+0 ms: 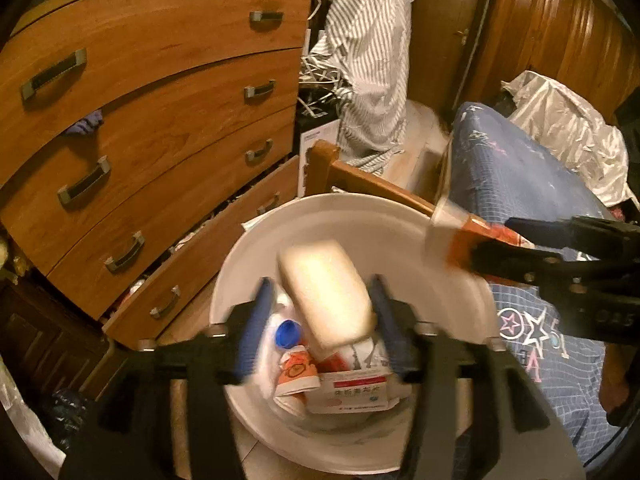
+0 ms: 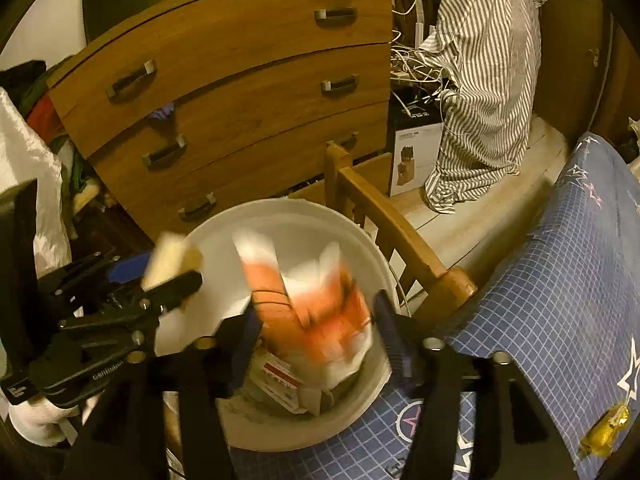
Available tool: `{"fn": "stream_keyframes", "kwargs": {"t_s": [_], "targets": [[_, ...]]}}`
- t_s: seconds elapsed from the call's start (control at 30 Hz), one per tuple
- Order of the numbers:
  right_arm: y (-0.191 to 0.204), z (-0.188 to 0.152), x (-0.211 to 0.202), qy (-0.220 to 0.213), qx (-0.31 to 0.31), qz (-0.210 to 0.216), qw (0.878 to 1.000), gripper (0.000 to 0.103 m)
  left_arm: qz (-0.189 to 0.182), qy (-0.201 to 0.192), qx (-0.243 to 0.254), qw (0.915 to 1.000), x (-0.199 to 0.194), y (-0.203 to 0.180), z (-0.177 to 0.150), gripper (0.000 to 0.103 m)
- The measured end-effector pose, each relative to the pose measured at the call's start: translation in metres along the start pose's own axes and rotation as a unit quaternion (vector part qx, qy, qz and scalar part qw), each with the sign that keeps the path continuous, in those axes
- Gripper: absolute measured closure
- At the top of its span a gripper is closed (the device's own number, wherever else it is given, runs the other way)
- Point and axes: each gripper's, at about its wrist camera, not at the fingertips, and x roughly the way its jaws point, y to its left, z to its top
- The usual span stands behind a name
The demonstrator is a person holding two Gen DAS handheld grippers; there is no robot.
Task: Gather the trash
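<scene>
A white trash bucket stands on the floor below both grippers; it also shows in the right wrist view. It holds a blue-capped bottle, an orange wrapper and a medicine box. My left gripper is shut on a cream foam sponge above the bucket; the sponge also shows in the right wrist view. My right gripper is shut on a crumpled orange-and-white wrapper, blurred, over the bucket; the wrapper also shows in the left wrist view.
A wooden chest of drawers stands behind the bucket, its lowest drawer pulled open. A wooden bed rail and a blue star-patterned bedsheet lie to the right. A striped shirt hangs behind. A gold candy wrapper lies on the sheet.
</scene>
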Motion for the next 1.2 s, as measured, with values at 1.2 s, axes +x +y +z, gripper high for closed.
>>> {"fn": "stream_keyframes", "kwargs": {"t_s": [1.2], "targets": [[0.017,-0.178,-0.216,-0.229,-0.044,0.026,0.972,0.018,0.037,-0.206,-0.017,0.9777,-0.186,-0.04,-0.101,0.006]]}}
